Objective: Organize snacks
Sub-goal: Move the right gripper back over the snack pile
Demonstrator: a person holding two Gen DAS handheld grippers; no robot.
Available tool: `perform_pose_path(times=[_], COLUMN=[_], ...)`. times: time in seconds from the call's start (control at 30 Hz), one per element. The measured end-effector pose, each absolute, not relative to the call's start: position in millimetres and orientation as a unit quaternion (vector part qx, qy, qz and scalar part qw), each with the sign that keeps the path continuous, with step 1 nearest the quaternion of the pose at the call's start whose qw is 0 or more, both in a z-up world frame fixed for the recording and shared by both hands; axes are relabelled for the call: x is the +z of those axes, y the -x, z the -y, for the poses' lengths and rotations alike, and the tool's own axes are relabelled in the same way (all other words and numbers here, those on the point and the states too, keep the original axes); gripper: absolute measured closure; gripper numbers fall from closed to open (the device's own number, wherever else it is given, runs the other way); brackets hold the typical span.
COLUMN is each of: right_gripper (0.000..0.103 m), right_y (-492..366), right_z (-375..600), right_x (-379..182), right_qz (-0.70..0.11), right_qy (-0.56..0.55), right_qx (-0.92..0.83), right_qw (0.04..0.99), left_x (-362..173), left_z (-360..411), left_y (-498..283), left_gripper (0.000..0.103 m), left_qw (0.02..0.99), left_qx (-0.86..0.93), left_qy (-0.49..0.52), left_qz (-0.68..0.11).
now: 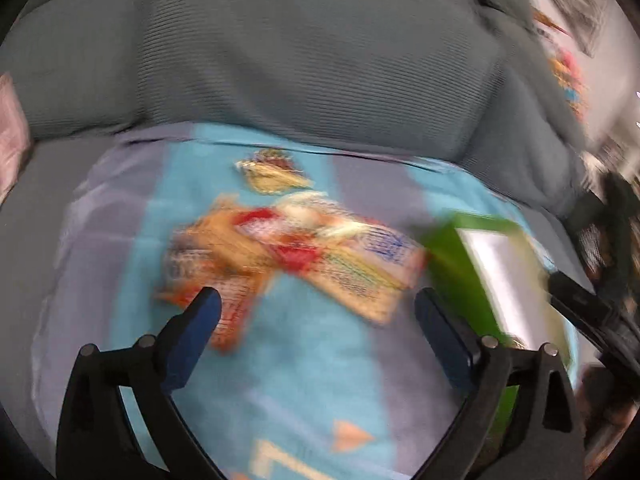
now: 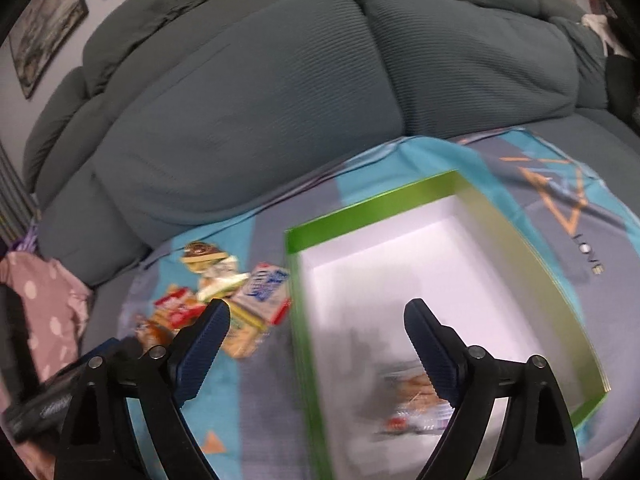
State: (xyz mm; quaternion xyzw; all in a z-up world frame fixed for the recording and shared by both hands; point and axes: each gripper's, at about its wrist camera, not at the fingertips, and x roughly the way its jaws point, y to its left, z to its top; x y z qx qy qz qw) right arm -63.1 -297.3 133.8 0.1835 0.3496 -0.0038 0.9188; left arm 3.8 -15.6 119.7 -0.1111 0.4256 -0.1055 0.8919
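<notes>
The shallow green-walled cardboard box (image 2: 372, 204) with white interior lies on a blue-grey patterned cloth (image 2: 560, 196), long axis receding. Colourful snack packets (image 2: 224, 300) lie just left. Both claws, left claw (image 1: 316, 304) and right claw (image 2: 316, 316), stand wide open, empty.

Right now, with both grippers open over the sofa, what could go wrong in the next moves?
1. The snack packets overlap in a loose pile, so the open left gripper may pinch two together.
2. The green box sits on a soft blanket; a push on its wall could tilt or slide it.
3. One packet already lies in the box near the open right gripper, which may drag it out.
</notes>
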Motion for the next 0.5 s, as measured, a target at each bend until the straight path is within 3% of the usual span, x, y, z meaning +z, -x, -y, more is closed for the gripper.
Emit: perform_pose_path(times=[0.37,0.5], right_gripper=[0.014,0.014], right_y=[-60.1,-118.0], right_z=[177.4,142.8], right_x=[123.2,109.1], right_qz=[-0.468,-0.49], right_qy=[-0.115,-0.139], right_qx=[0.078,0.105], right_qw=[0.873,0.854], left_x=[90.3,88.2], left_z=[-73.6,-76.6], left_y=[-22.2,-24.0], left_gripper=[0.005,0.005], left_qw=[0.874,0.871], left_qx=[0.021,0.029], left_qy=[0.159,0.162], left_qz=[-0.458,-0.464])
